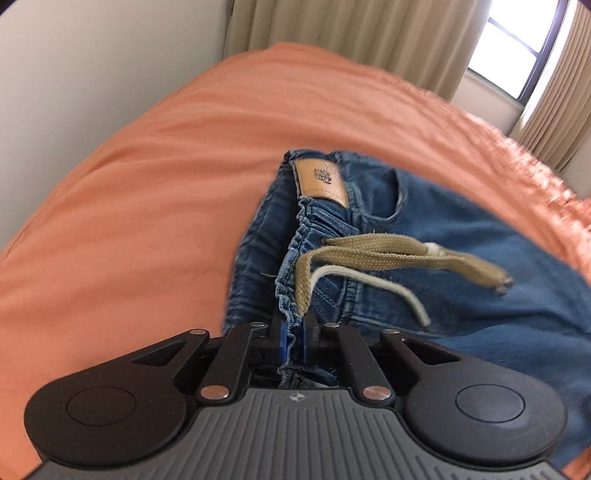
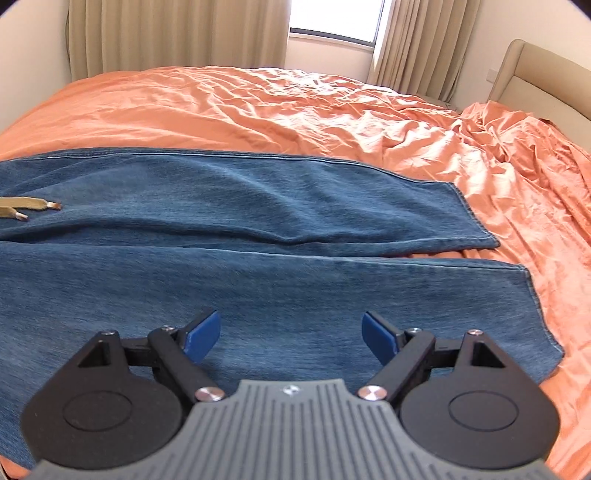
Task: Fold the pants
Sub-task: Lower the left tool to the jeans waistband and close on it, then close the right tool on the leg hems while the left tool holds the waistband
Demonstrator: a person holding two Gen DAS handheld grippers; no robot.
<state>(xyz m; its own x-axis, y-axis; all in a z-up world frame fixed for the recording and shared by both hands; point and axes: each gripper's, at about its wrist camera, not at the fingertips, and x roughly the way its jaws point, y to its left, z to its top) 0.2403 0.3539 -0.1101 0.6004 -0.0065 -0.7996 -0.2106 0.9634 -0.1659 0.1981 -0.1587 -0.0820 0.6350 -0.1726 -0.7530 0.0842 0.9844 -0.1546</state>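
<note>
My left tool [image 1: 294,334] is clamped on the gathered elastic waistband [image 1: 295,258] of the pants [image 2: 229,236], which lie flat on the bed [image 2: 258,107]. My right tool [image 2: 291,334] hangs spread wide above 1 leg.

Risks:
- Heavy denim may slip from a single pinch.
- Loose woven drawstrings [image 1: 373,254] may trap in the fold.

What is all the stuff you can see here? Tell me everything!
jeans: one, blue, flat on the bed, legs side by side
drawstring: one, tan, two ends lying on the jeans
patch: one, tan, on the waistband
bedsheet: one, orange, wrinkled, under the jeans
curtains: beige, beside the window
window: one, bright, behind the bed
headboard: one, beige, far right
left gripper: black, blue pads, shut on the waistband
right gripper: black, blue pads, open over a leg
</note>
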